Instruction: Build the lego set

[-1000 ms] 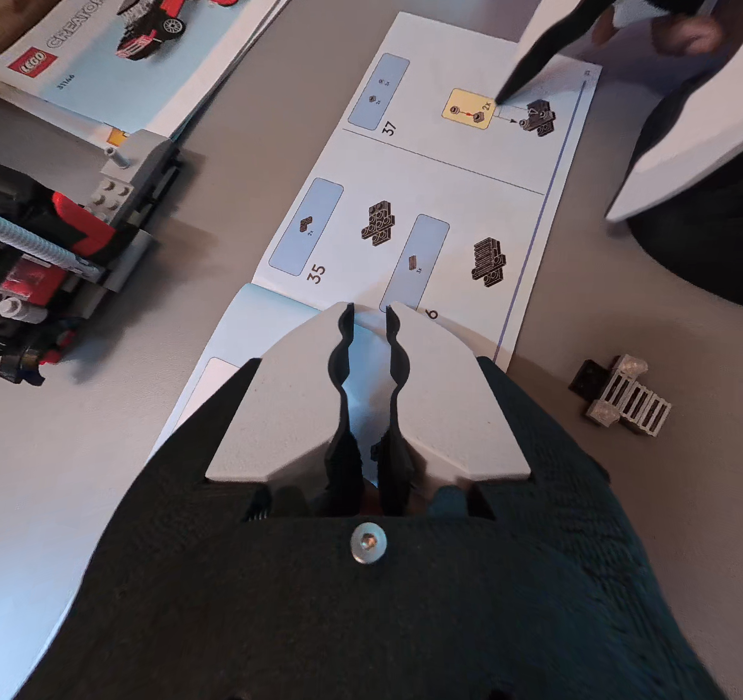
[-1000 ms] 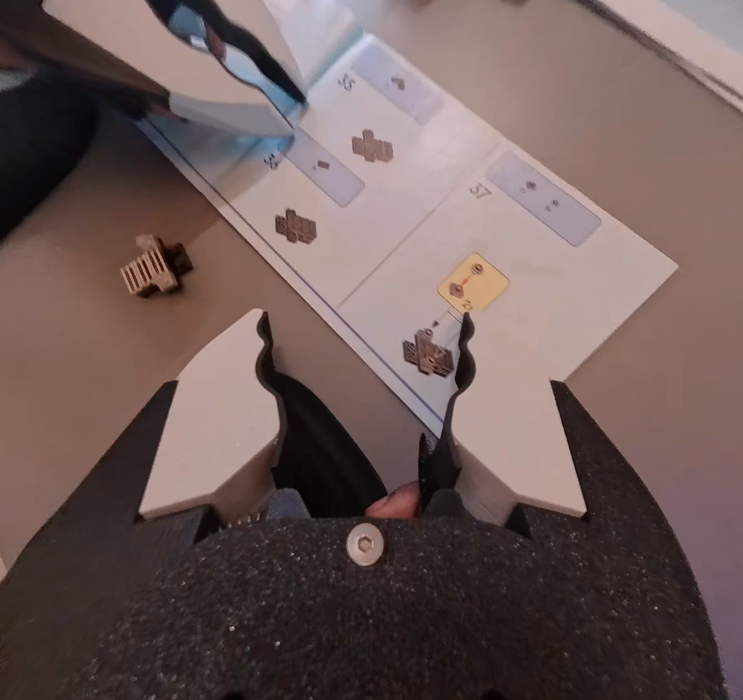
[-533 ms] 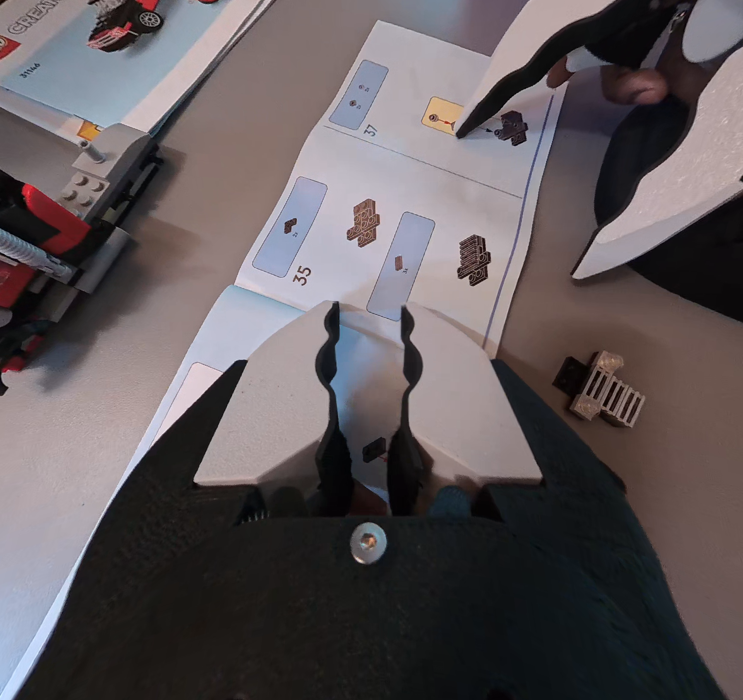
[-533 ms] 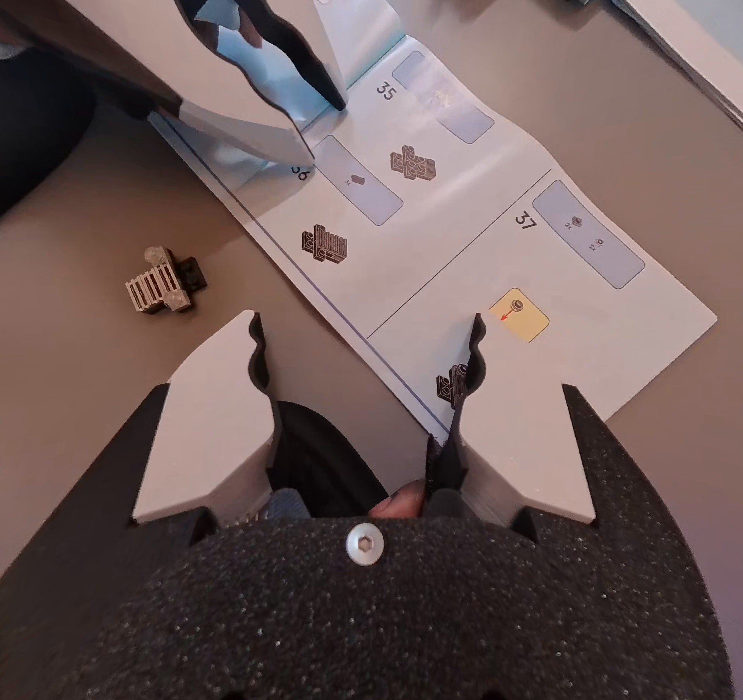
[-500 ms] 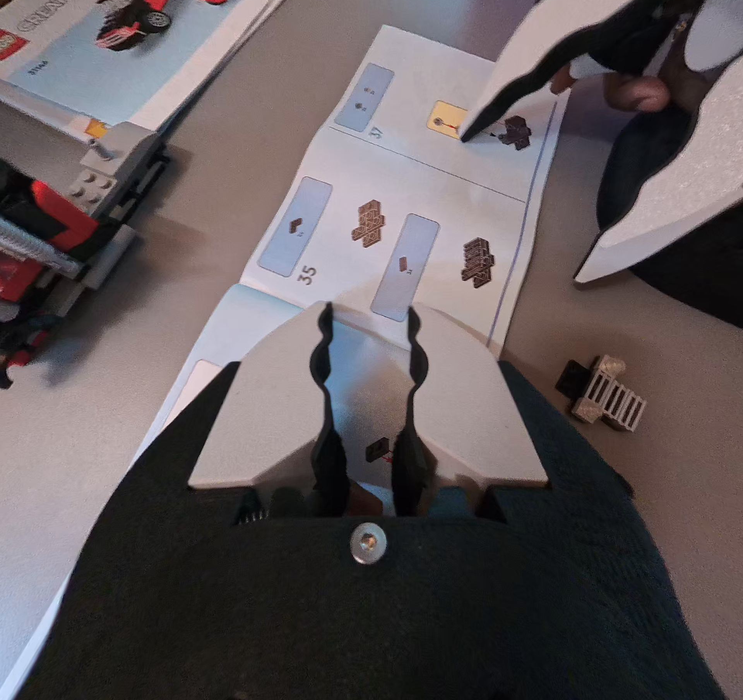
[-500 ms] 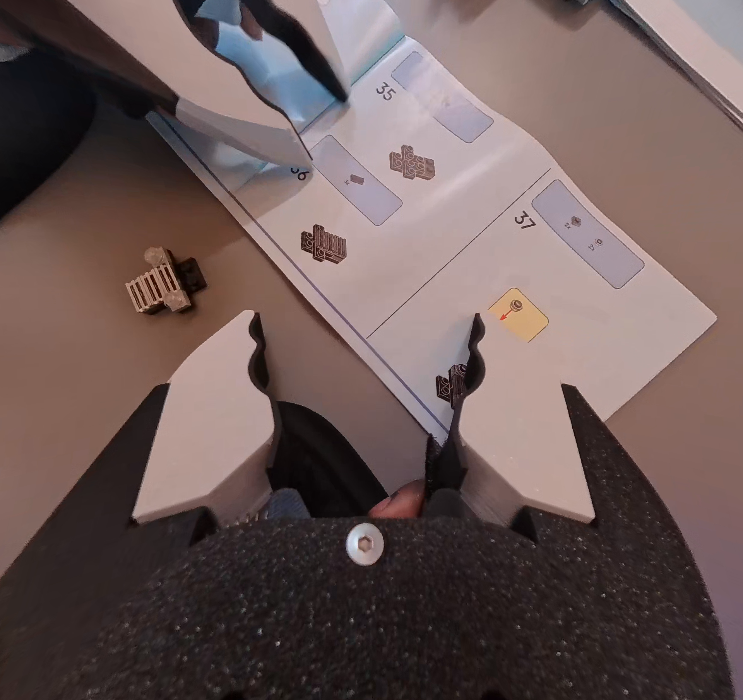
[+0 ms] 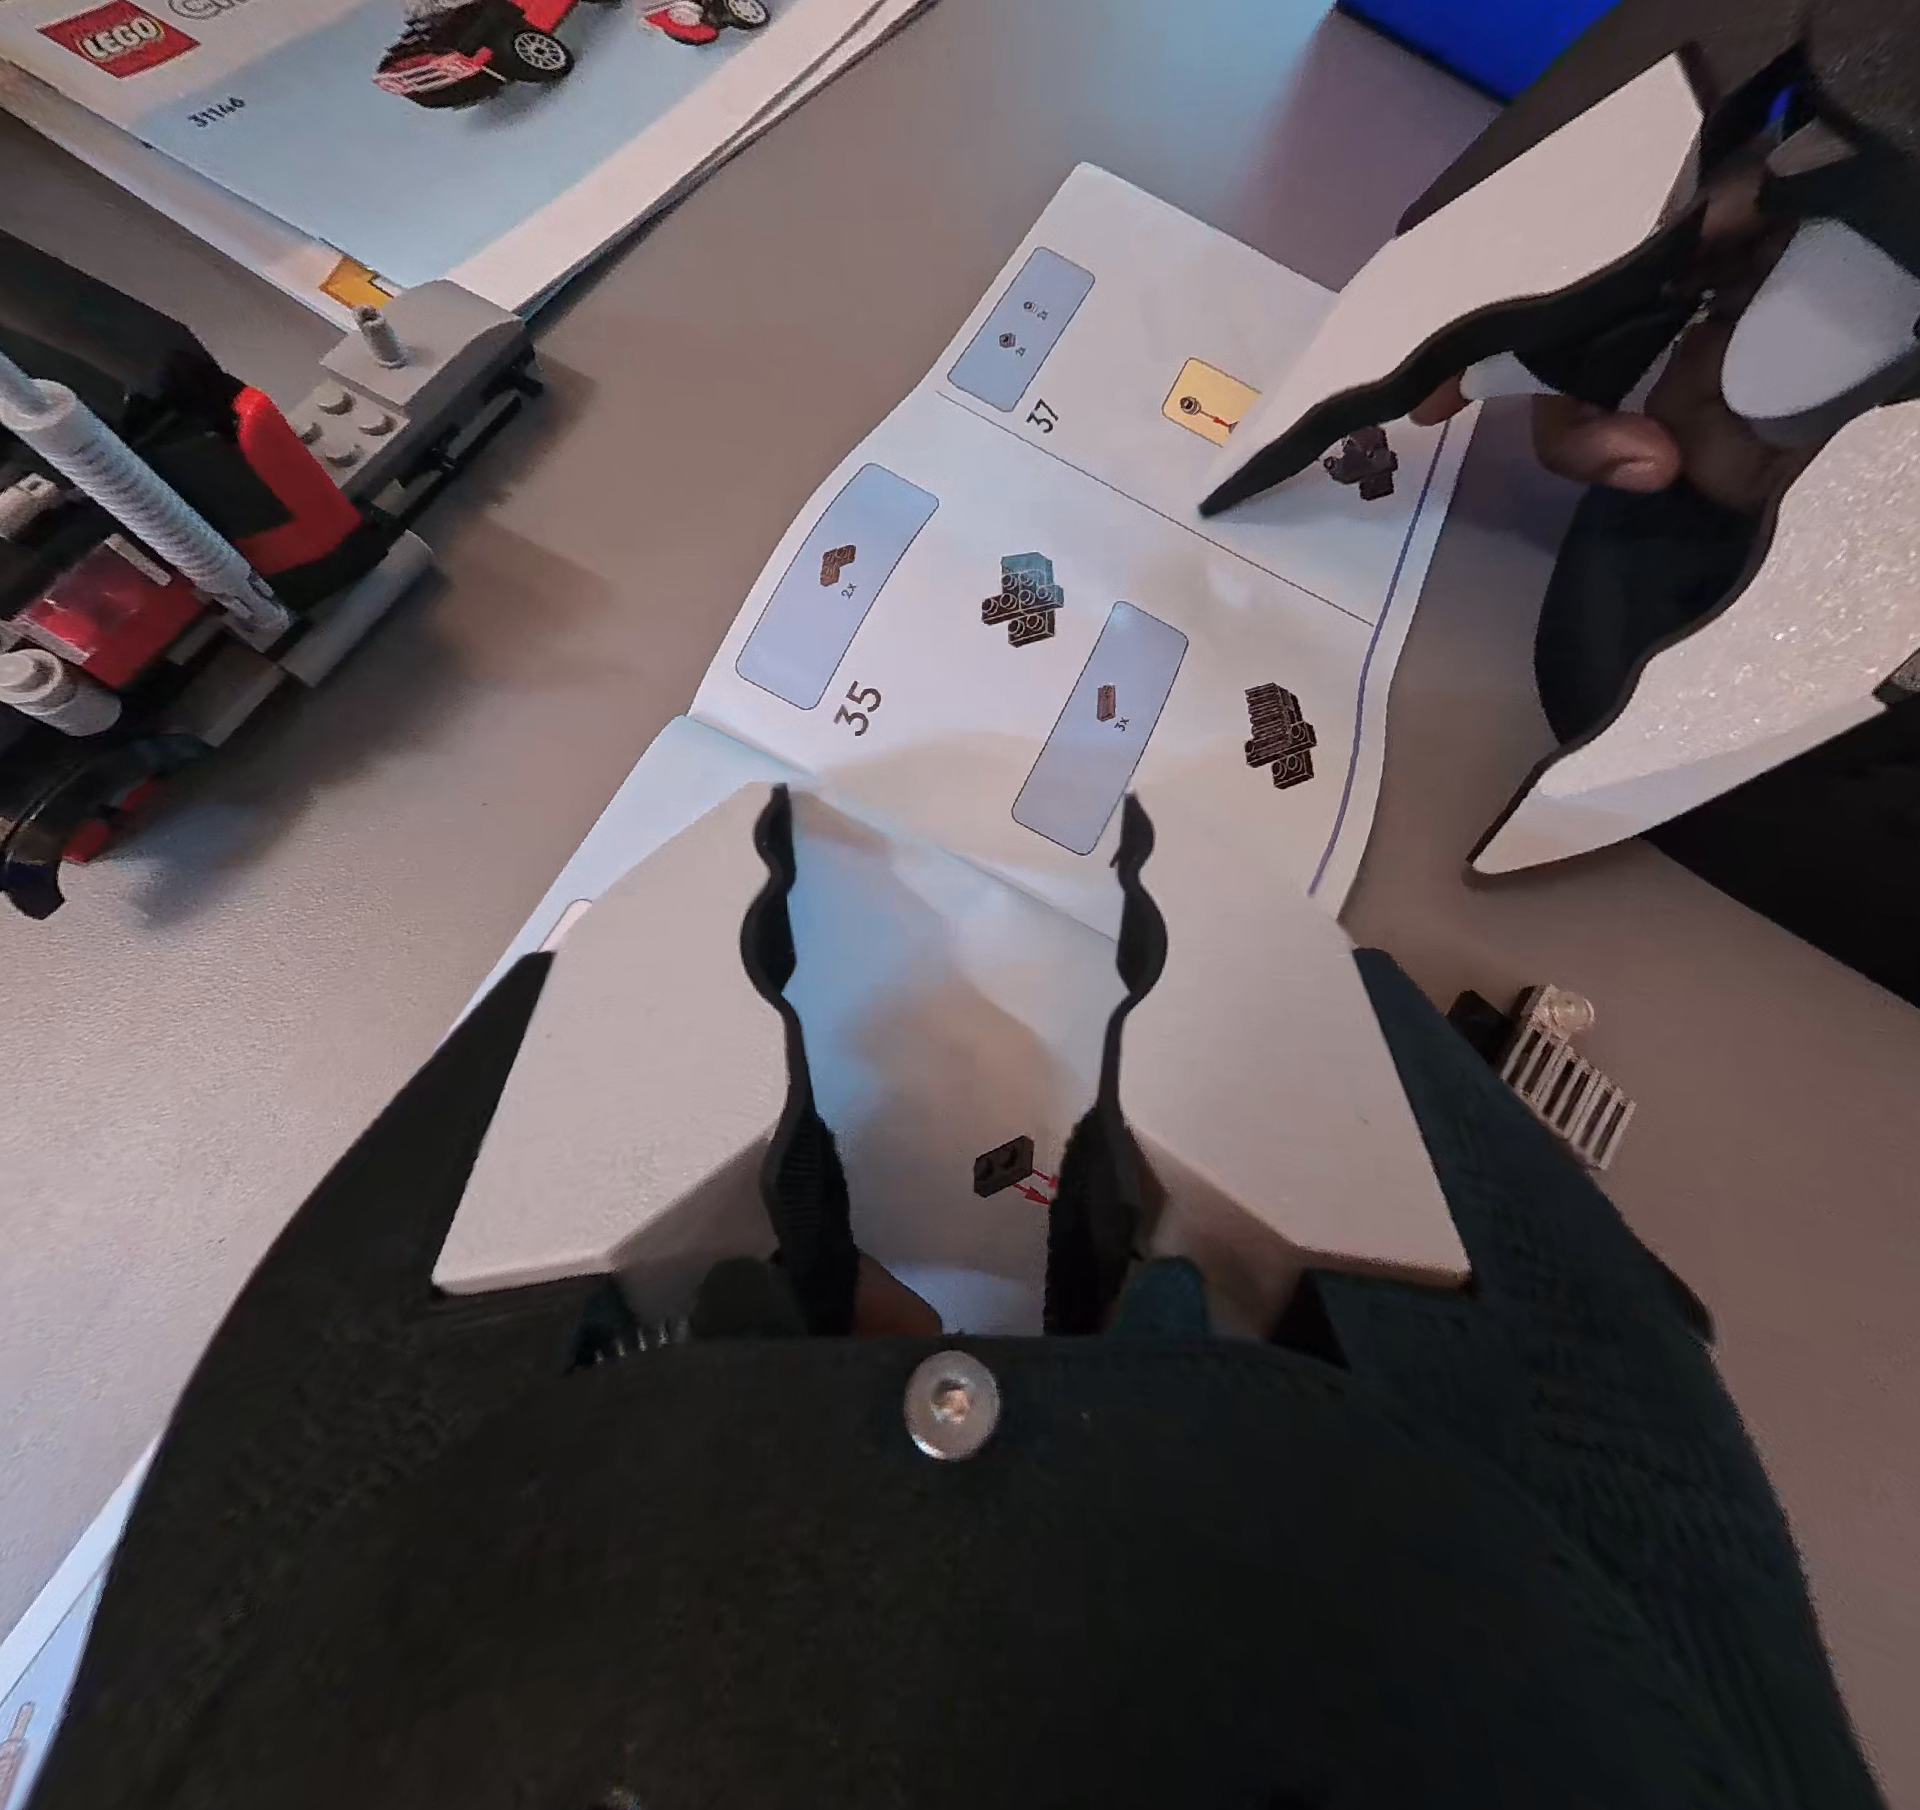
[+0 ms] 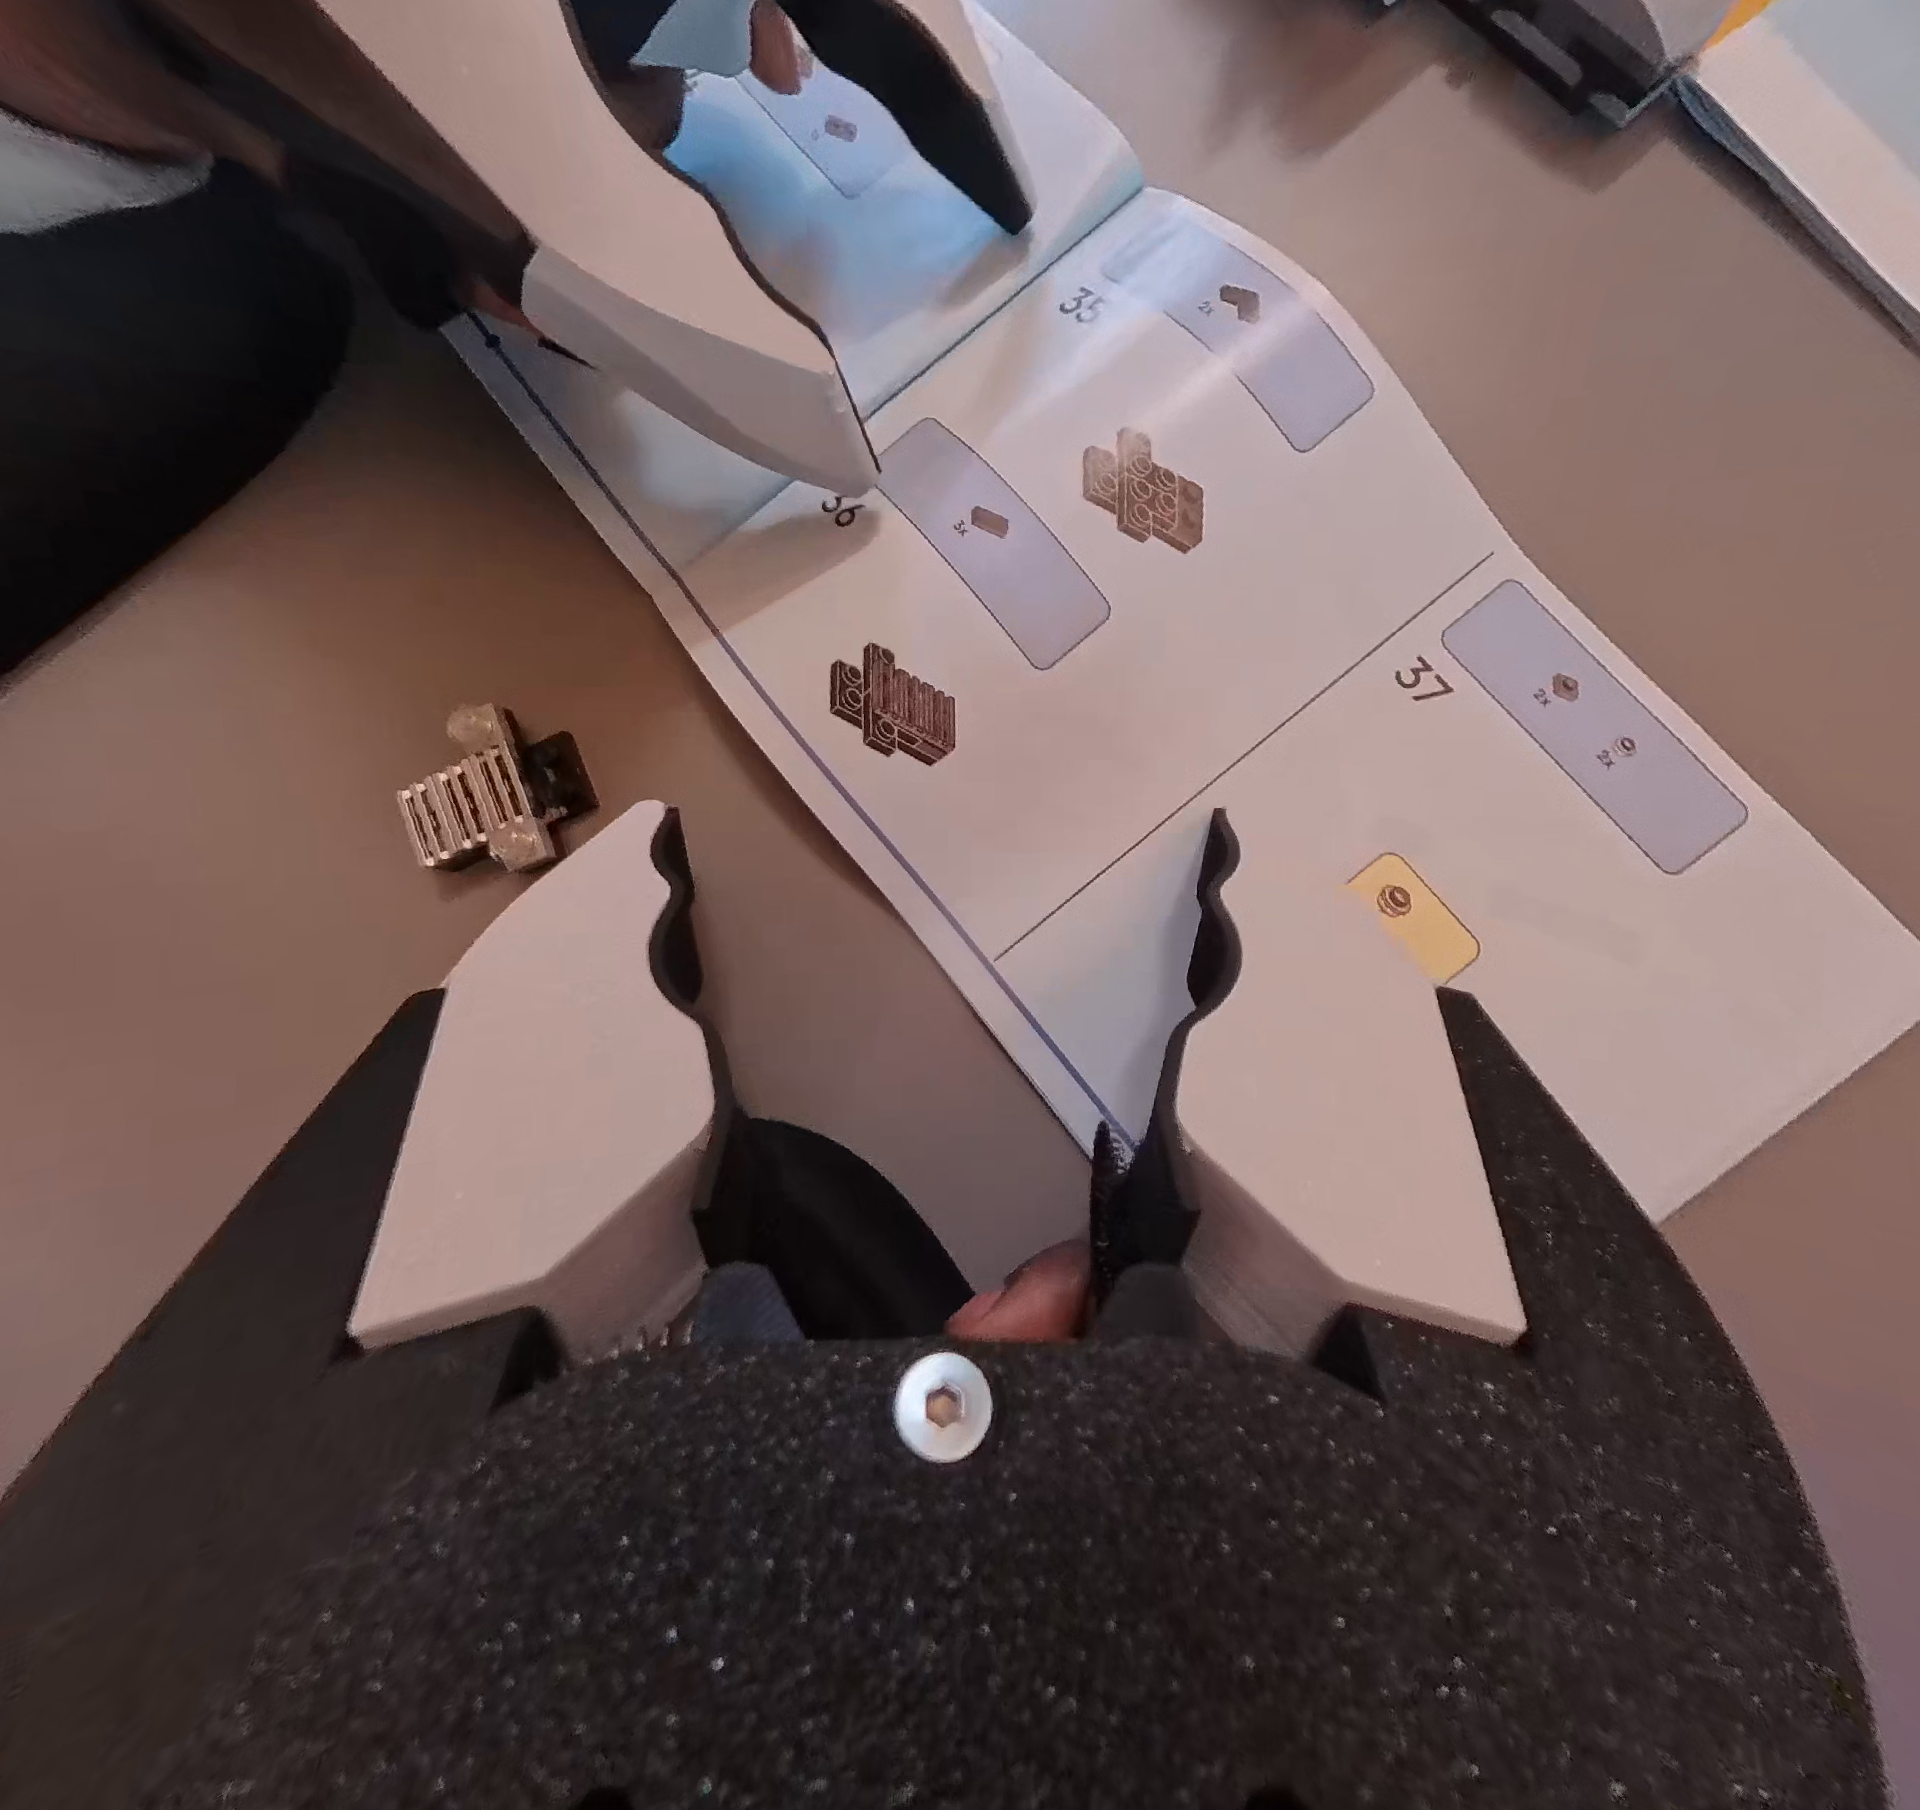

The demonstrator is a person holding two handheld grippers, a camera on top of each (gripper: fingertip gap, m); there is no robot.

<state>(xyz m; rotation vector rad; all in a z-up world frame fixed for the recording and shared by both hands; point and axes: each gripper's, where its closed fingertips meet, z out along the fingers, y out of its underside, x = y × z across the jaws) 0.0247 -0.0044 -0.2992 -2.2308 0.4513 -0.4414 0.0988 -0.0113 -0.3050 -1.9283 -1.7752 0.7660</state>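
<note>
grey table [image 7: 675, 389], booklets [image 7: 436, 98], half-built car [image 7: 187, 534]

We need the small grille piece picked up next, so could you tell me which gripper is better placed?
Probably the right gripper: it is open, and the grille piece lies just beside its fingertip. The left gripper sits over the booklet.

Each gripper [image 7: 951, 804] [image 8: 940, 820]: rough black body, 2 pale grey wavy-edged fingers with black pads, 1 silver screw
</note>
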